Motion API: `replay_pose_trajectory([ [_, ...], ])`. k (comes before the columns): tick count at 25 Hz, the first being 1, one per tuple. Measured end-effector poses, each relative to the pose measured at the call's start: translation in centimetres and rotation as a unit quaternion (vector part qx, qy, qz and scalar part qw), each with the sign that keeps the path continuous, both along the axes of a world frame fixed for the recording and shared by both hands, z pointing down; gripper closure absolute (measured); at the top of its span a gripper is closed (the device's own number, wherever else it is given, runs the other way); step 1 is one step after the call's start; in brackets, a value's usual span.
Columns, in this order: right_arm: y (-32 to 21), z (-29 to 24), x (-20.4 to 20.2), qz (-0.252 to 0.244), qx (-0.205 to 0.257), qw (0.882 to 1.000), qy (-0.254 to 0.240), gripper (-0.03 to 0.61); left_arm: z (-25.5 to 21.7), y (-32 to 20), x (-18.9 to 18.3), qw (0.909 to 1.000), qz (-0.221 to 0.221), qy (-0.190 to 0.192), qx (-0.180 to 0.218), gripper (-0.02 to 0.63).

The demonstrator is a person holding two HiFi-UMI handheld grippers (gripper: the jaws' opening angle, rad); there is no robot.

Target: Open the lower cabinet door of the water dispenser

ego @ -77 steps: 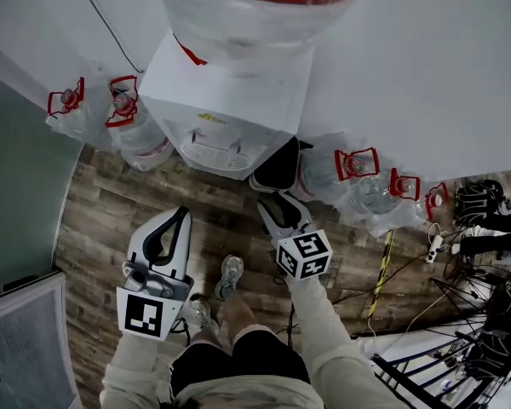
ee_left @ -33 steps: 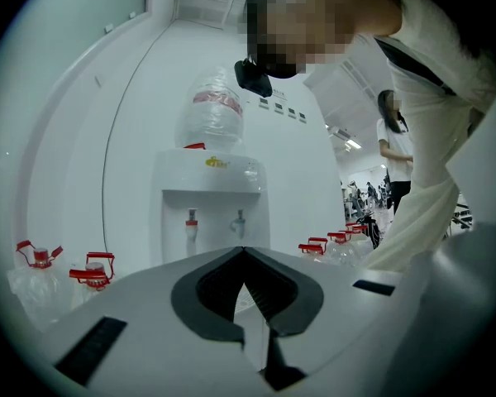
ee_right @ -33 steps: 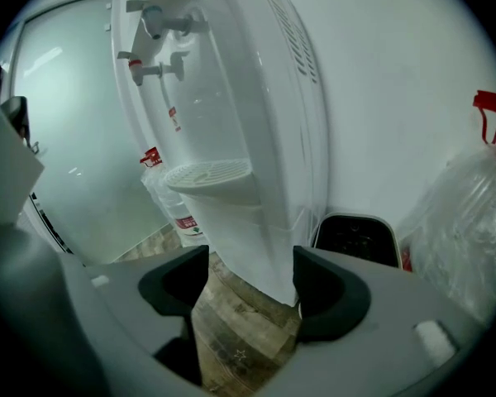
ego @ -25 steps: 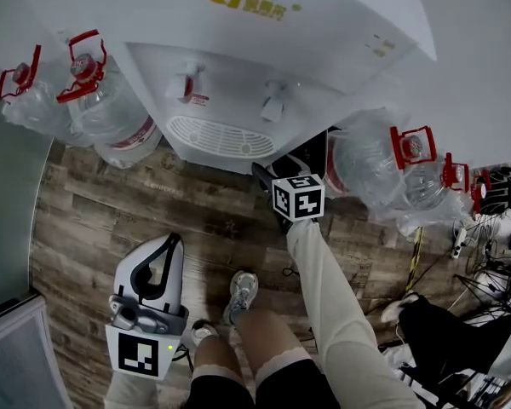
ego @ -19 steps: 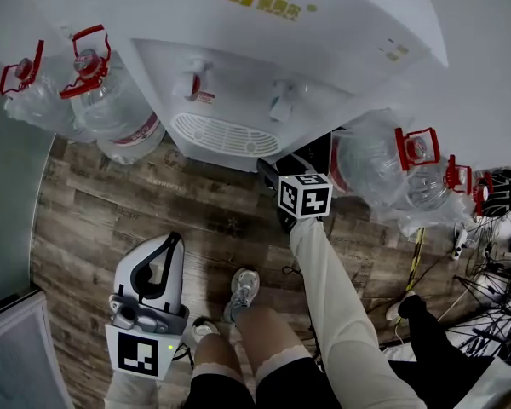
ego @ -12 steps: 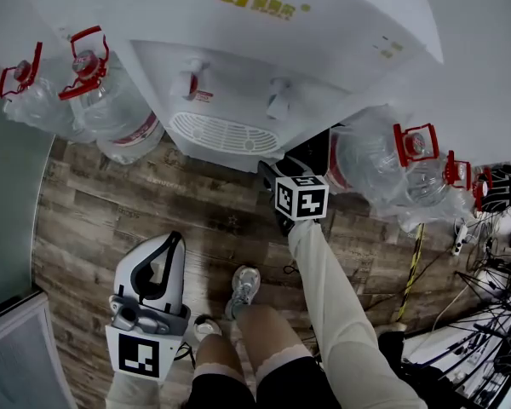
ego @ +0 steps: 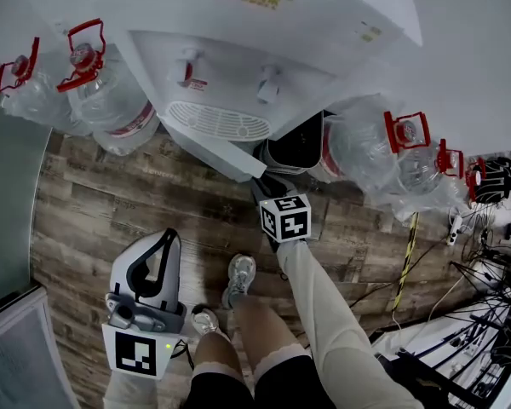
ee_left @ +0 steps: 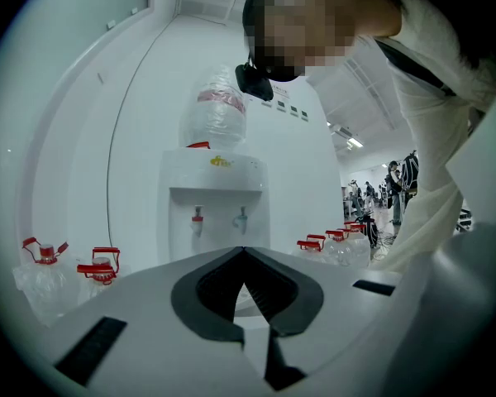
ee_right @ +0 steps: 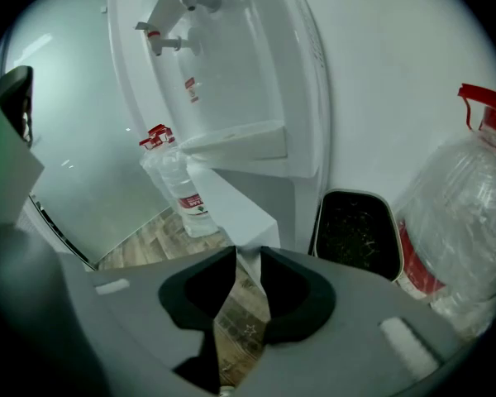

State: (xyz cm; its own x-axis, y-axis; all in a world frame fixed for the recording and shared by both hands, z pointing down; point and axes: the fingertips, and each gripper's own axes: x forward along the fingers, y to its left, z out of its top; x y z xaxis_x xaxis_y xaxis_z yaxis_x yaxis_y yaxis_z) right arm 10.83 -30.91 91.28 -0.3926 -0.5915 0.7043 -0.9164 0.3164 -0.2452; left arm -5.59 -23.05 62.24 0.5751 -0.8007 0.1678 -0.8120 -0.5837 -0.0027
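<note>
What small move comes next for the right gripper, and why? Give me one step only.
Probably pull the right gripper back toward the person, so the cabinet door swings wider. Its jaws are closing with the door's free edge between them, and the door stands only partly open from the water dispenser. The left gripper hangs shut, away from the door.
</note>
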Motion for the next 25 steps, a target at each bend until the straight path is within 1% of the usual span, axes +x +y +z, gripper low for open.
replay_pose_trajectory([
  [7,4.3,-0.1,-3.7,-0.039,-0.015,0.999,-0.003,0.485,-1.0,1.8,-0.6,1.0000,-0.003,0.006,-0.005,0.611],
  [16,7.9,-0.4,-8.2,-0.084,-0.026,0.996,-0.010,0.485,-1.6,4.1,-2.6,0.9999,-0.009,0.005,-0.006,0.611],
  [20,8.5,-1.0,-8.9,-0.086,-0.023,0.996,-0.016,0.485,-2.2,4.6,-3.2,0.9999,-0.015,0.004,-0.004,0.611],
  [25,8.7,-3.1,-9.1,-0.077,-0.001,0.997,-0.027,0.488,-3.4,5.2,-3.7,0.9998,-0.016,0.006,0.005,0.611],
])
